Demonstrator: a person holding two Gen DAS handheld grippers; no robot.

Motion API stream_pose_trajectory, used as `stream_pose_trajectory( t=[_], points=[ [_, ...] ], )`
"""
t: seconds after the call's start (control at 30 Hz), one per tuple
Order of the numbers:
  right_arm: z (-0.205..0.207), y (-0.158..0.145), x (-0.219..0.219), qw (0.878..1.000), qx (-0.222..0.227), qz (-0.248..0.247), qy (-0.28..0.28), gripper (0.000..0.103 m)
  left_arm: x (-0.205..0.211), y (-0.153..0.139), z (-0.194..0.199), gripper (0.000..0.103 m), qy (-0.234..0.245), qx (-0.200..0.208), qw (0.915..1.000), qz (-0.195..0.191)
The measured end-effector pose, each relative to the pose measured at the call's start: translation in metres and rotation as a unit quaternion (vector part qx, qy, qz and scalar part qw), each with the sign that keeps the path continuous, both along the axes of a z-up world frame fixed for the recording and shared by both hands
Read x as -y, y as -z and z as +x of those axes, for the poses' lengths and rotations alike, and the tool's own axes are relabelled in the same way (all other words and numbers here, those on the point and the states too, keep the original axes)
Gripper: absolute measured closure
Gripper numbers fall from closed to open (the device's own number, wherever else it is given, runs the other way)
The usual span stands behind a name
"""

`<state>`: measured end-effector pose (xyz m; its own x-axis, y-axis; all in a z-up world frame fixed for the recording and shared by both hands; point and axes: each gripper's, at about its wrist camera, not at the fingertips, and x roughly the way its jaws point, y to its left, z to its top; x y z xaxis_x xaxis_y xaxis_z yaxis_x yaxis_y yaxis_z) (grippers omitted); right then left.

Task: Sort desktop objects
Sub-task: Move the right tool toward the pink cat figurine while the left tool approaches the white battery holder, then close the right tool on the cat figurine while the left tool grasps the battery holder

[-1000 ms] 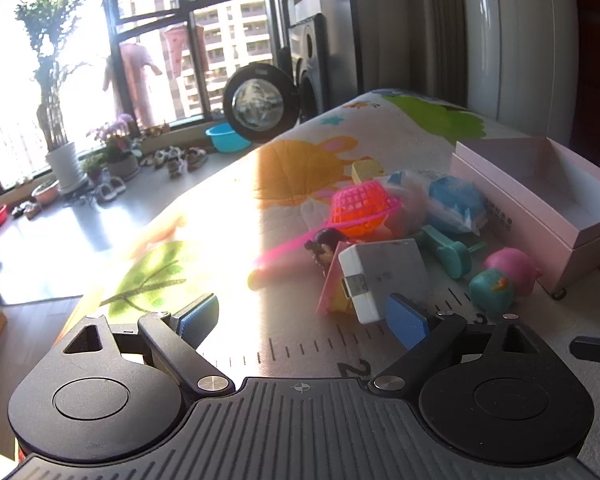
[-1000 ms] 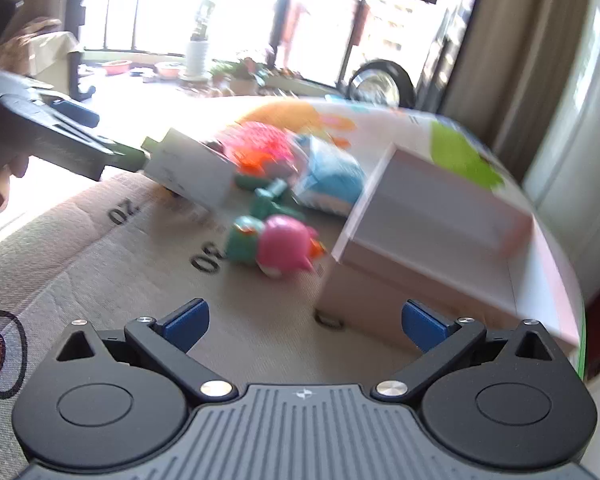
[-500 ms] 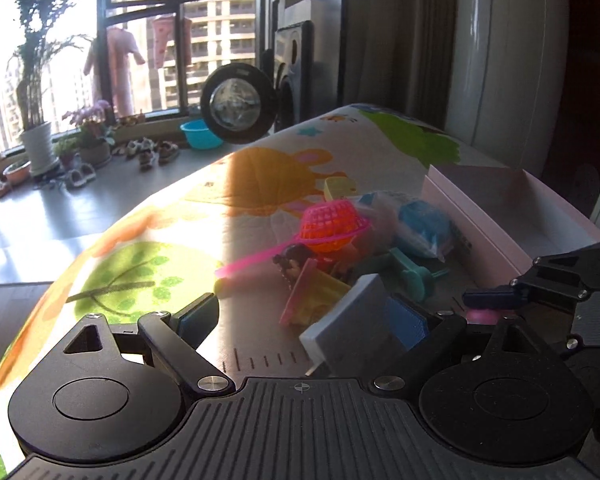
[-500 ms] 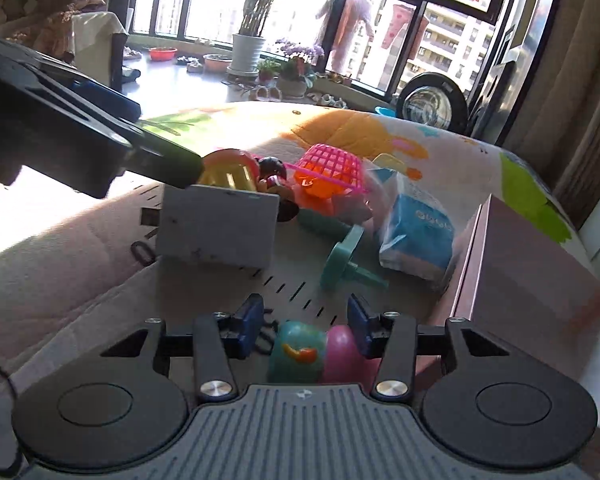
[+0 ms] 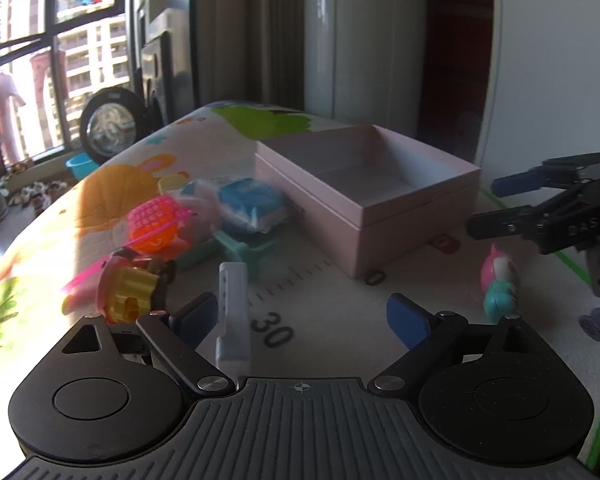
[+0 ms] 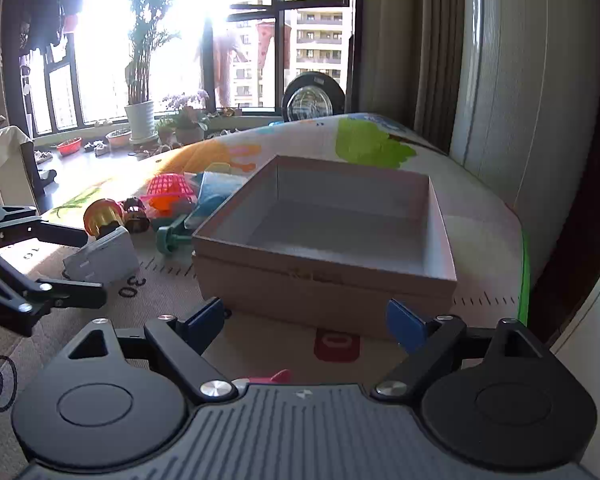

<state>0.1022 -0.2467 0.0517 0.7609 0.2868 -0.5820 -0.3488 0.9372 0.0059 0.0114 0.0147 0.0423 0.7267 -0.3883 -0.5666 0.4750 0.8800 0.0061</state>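
Observation:
An open, empty pink box (image 5: 364, 196) (image 6: 328, 236) stands on the play mat. My left gripper (image 5: 300, 316) is open; a white rectangular block (image 5: 232, 312) (image 6: 104, 256) stands on edge against its left finger. My right gripper (image 6: 306, 316) is open, facing the box's front wall. A pink-and-teal pig toy (image 5: 498, 284) is below the right gripper; only a pink tip (image 6: 272, 378) shows in the right wrist view. Whether it rests on the mat cannot be told. Left of the box lie a pink net ball (image 5: 156, 224), a blue packet (image 5: 252, 204) and a teal peg (image 5: 236, 248).
A yellow-and-pink toy (image 5: 128, 292) lies at the mat's left. The right gripper shows in the left wrist view (image 5: 540, 216). The mat's green edge (image 6: 524, 264) runs right of the box. A window, plants and a curtain are behind the table.
The right gripper opened and rose; the pig toy it was shut on is now below it. The left gripper turned toward the box; the white block moved to its left finger.

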Motion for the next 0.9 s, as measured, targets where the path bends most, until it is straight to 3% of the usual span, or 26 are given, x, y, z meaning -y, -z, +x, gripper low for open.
stream_pose_trajectory(
  t=[0.13, 0.23, 0.3, 0.4, 0.5, 0.63, 0.73, 0.77, 0.83, 0.9],
  points=[
    [-0.005, 0.024, 0.005, 0.999, -0.035, 0.009, -0.009, 0.014, 0.007, 0.002, -0.016, 0.007, 0.001, 0.002, 1.0000, 0.003],
    [-0.019, 0.024, 0.017, 0.999, -0.034, 0.018, -0.011, 0.014, 0.011, 0.007, -0.003, 0.006, -0.050, -0.016, 0.9984, 0.018],
    [-0.028, 0.021, 0.020, 0.999, -0.032, 0.024, -0.022, 0.008, 0.017, 0.015, 0.012, 0.007, -0.081, -0.043, 0.9953, 0.030],
    [-0.047, 0.019, 0.014, 0.998, -0.020, -0.002, -0.055, 0.005, 0.023, 0.028, 0.028, 0.012, -0.112, -0.072, 0.9899, 0.049],
    [-0.054, 0.022, 0.003, 0.997, -0.010, -0.034, -0.067, 0.005, 0.024, 0.032, 0.034, 0.015, -0.124, -0.074, 0.9883, 0.051],
    [-0.043, 0.028, -0.010, 0.994, -0.021, -0.050, -0.095, 0.005, 0.022, 0.029, 0.025, 0.047, -0.126, -0.069, 0.9883, 0.051],
    [-0.037, 0.029, -0.026, 0.989, -0.010, -0.082, -0.126, 0.005, 0.022, 0.027, 0.009, 0.050, -0.116, -0.067, 0.9894, 0.055],
    [-0.034, 0.031, -0.031, 0.986, -0.008, -0.093, -0.141, 0.006, 0.022, 0.026, 0.004, 0.050, -0.111, -0.067, 0.9900, 0.056],
    [-0.024, 0.034, -0.037, 0.983, -0.028, -0.106, -0.147, 0.019, 0.023, 0.023, -0.007, 0.050, -0.104, -0.065, 0.9906, 0.061],
    [-0.018, 0.030, -0.033, 0.984, -0.054, -0.084, -0.149, 0.035, 0.023, 0.019, -0.019, 0.050, -0.098, -0.058, 0.9914, 0.064]
  ],
)
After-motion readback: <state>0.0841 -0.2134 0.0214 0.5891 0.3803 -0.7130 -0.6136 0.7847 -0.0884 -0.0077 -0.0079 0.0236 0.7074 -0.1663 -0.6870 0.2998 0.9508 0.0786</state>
